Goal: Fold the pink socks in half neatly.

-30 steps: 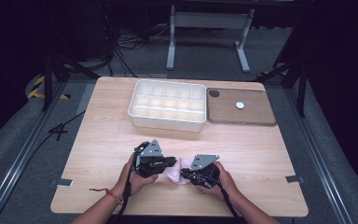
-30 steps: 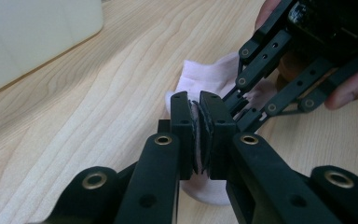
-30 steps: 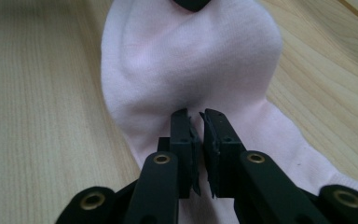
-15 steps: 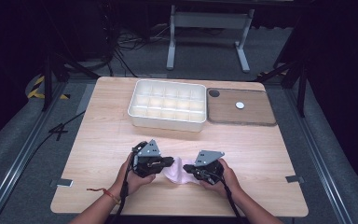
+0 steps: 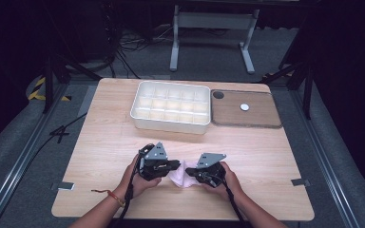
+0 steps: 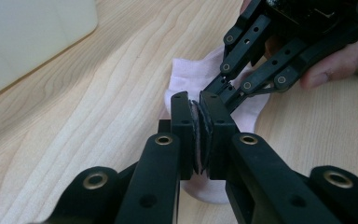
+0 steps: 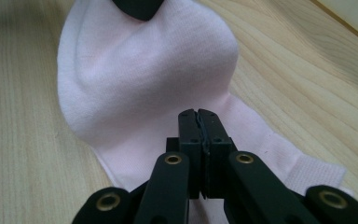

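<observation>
No lettering, label, brand mark or number can be read in any of the views. The yellow-and-black hazard striping [image 5: 42, 90] on the floor beyond the bench's far left corner is the one sign-like marking, and it carries no words.

Table evenly lit — dark surroundings, soft focus.

The pale pink sock [image 5: 180, 174] lies crumpled on the wooden table [image 5: 266, 156], near its front edge and well apart from the white compartment tray [image 5: 171, 107] behind it; its ribbed cuff (a lighter band) lies flat, its middle humped up.
</observation>
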Demonstrator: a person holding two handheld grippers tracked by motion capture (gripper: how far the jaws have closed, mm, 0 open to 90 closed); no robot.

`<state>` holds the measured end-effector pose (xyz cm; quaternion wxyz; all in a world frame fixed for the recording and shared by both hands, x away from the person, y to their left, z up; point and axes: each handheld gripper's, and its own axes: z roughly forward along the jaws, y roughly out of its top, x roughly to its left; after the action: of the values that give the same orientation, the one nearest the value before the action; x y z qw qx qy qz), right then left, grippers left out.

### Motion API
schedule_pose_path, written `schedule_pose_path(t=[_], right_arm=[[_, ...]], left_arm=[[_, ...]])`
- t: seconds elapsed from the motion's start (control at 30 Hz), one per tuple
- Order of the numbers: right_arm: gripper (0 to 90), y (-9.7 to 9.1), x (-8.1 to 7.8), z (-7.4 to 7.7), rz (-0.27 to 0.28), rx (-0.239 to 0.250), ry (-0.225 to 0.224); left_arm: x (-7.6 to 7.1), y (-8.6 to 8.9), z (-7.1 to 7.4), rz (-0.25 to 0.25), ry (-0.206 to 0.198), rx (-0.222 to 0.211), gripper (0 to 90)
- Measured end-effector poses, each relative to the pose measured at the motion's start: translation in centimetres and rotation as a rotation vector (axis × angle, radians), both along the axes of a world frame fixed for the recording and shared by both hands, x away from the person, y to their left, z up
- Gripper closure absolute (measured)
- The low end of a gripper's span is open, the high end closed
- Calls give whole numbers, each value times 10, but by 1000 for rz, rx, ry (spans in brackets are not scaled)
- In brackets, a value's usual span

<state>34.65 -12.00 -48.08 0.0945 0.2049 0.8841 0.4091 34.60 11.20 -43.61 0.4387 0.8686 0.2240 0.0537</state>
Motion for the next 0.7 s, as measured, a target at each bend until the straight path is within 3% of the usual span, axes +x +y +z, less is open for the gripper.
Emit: schedule_pose_path(t=[0.17, 0.33, 0.43, 0.53, 0.7], right_arm=[[880, -7, -1, 9, 3, 1, -24], [881, -37, 4, 27, -53, 13, -69], [881, -50, 5, 28, -68, 8, -53], [878, -54, 4, 24, -56, -50, -52], [878, -62, 6, 18, -50, -57, -5]], left_arm=[[0, 3, 2, 8, -3, 0, 851], [0, 7, 3, 17, 0, 0, 851], [1, 6, 3, 15, -1, 7, 851], [1, 5, 4, 19, -1, 5, 850], [3, 1, 6, 18, 2, 0, 850]])
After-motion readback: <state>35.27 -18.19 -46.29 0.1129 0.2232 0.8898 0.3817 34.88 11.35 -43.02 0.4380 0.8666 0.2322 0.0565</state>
